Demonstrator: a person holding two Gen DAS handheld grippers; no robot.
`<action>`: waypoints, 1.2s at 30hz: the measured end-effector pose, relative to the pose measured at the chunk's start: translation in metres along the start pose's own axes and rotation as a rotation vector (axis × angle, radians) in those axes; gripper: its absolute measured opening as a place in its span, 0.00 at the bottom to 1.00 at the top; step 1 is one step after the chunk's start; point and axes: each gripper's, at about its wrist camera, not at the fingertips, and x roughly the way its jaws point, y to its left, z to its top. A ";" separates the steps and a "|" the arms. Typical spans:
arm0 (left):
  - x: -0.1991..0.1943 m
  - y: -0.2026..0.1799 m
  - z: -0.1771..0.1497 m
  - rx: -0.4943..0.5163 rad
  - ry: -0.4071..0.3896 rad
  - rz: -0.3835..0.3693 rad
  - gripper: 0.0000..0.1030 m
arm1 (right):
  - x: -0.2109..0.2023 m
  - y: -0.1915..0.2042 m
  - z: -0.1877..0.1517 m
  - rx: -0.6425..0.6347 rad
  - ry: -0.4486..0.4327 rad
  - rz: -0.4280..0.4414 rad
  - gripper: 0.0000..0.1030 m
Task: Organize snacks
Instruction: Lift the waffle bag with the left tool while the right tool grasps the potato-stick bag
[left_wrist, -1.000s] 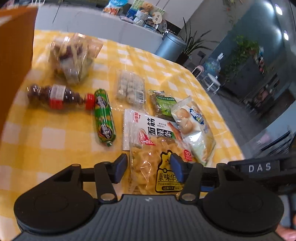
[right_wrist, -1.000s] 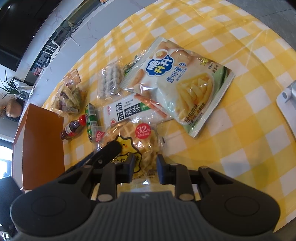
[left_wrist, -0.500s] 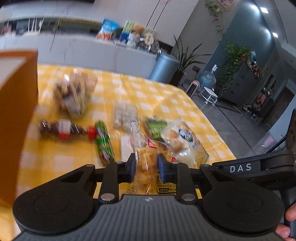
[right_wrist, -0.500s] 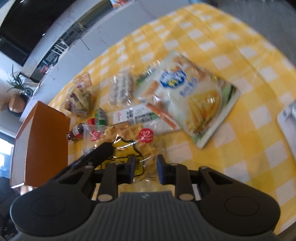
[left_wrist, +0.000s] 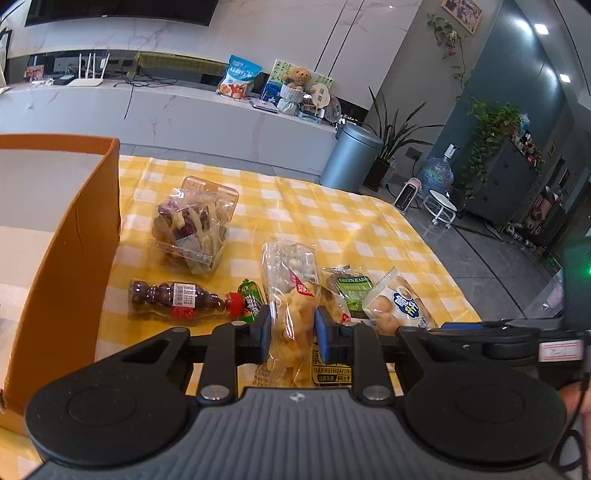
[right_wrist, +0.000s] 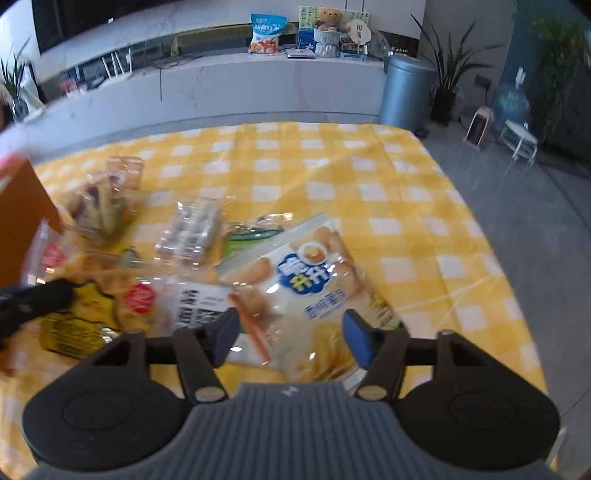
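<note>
Left wrist view: we have the waffle bag (left_wrist: 291, 332) pinched between the blue pads (left_wrist: 264, 334) of the left tool (left_wrist: 291, 334), jaws closed on it, bag lifted and hanging upright over the yellow-checked surface (left_wrist: 332, 221). Behind it lie the remaining snacks: a clear pack of pale round pieces (left_wrist: 290, 264), a green raisin packet (left_wrist: 351, 290), and the potato-stick bag (left_wrist: 400, 304) at right. To the left we see a green sausage stick (left_wrist: 251, 301) touching the red cap of a dark bottle-shaped pack (left_wrist: 177, 301) lying on its side, and further back a clear bag of mixed dried pieces (left_wrist: 194, 229). The orange box (left_wrist: 74, 240) stands at the left edge, its open top facing us.

Right wrist view, blurred: our right tool (right_wrist: 291, 338) is open, jaws wide apart, hovering just above the potato-stick bag (right_wrist: 314, 291). A white noodle-snack pack (right_wrist: 199, 306) lies partly under that bag. The waffle bag (right_wrist: 85, 314) shows at left with the left tool's dark finger (right_wrist: 40, 299) across it, close to the orange box (right_wrist: 26, 206).
</note>
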 end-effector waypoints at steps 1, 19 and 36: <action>0.001 0.001 0.000 -0.002 0.002 -0.002 0.26 | 0.005 -0.002 0.000 0.000 0.013 0.000 0.61; 0.005 0.010 -0.007 -0.050 0.024 -0.019 0.26 | 0.024 -0.014 -0.013 0.032 0.101 -0.044 0.30; -0.021 0.005 0.002 -0.043 -0.001 -0.034 0.26 | -0.025 -0.002 -0.005 0.025 -0.031 -0.071 0.06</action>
